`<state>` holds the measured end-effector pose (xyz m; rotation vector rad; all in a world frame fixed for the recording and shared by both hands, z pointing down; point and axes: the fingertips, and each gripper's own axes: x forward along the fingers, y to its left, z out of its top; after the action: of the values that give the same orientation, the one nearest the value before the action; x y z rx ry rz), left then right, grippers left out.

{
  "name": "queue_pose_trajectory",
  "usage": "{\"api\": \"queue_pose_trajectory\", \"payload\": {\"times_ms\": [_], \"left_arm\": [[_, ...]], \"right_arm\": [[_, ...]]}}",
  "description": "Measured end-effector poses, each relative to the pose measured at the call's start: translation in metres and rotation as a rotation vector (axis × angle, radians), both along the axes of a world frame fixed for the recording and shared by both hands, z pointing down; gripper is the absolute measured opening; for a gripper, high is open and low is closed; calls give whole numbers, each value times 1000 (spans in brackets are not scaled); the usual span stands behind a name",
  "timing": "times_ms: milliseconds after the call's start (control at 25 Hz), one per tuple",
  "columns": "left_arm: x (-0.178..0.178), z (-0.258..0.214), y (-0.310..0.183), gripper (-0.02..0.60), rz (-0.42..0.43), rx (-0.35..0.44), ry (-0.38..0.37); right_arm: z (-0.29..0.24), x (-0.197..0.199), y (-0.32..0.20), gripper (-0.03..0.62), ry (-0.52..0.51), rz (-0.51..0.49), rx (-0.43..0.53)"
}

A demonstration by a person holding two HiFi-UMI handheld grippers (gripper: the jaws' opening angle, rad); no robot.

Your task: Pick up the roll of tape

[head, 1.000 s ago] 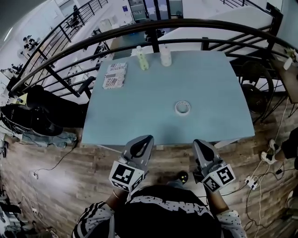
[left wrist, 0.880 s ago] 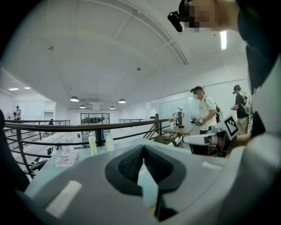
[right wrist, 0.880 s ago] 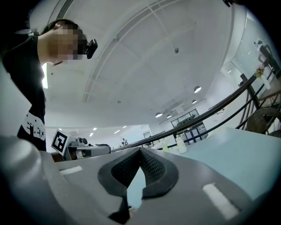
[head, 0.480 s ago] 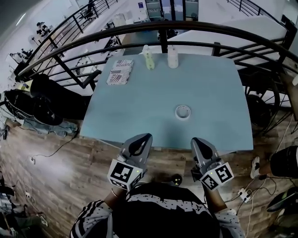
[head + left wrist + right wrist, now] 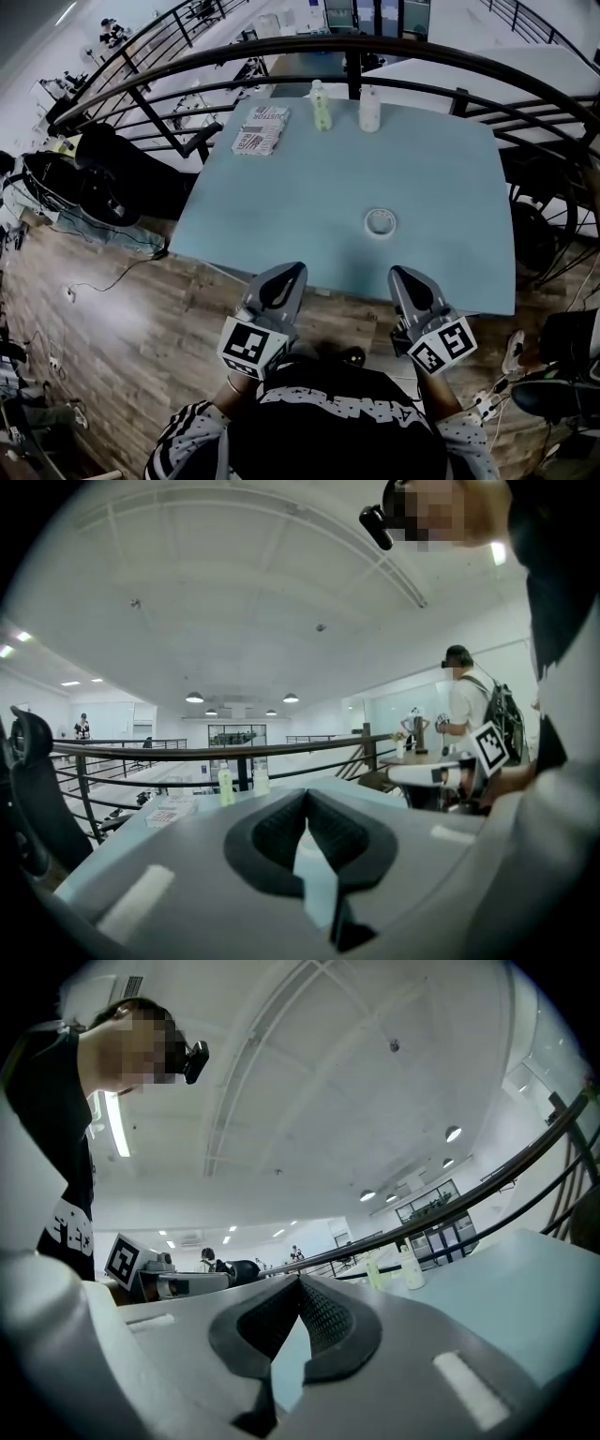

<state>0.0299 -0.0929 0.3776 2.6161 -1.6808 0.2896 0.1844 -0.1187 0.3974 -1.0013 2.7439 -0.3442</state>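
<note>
pale blue tabletop (image 5: 309, 202) is filling the middle of the head view, standing on wood-grain flooring (image 5: 122, 319) and backing onto a dark curved railing (image 5: 234, 58) that is running behind its far edge. roll of tape (image 5: 380, 223) is lying flat on this top, right of centre and nearer the front edge than the far one, with bare surface on every side of it. right gripper (image 5: 403, 275) is hovering at the front edge with its tips pointing across the table; the tape is lying ahead of it and slightly to its left, apart from it and untouched. left gripper (image 5: 288, 272) is hovering beside it at the same edge, farther from the tape. both pairs of jaws are standing closed, the pads meeting at their tips and gripping nothing, as each gripper view is showing.

green bottle (image 5: 321, 105) and white bottle (image 5: 369, 110) are standing upright side by side near the far edge, and a printed packet (image 5: 260, 131) is lying at the far left corner; all three are sitting well apart from the tape. the strip of table between the gripper tips and the tape is lying bare, as is the stretch running from the tape to the right edge.
</note>
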Motion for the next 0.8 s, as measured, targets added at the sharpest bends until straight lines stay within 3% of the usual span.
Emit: {"api": "queue_pose_trajectory", "payload": {"times_ms": [360,800], "left_arm": [[-3,1,-2,0,18,12,18],[30,-1,-41,0,143,37,42]], "right_arm": [[4,-2,2,3,37,17,6],[3,31,-11,3,109,139,5]]}}
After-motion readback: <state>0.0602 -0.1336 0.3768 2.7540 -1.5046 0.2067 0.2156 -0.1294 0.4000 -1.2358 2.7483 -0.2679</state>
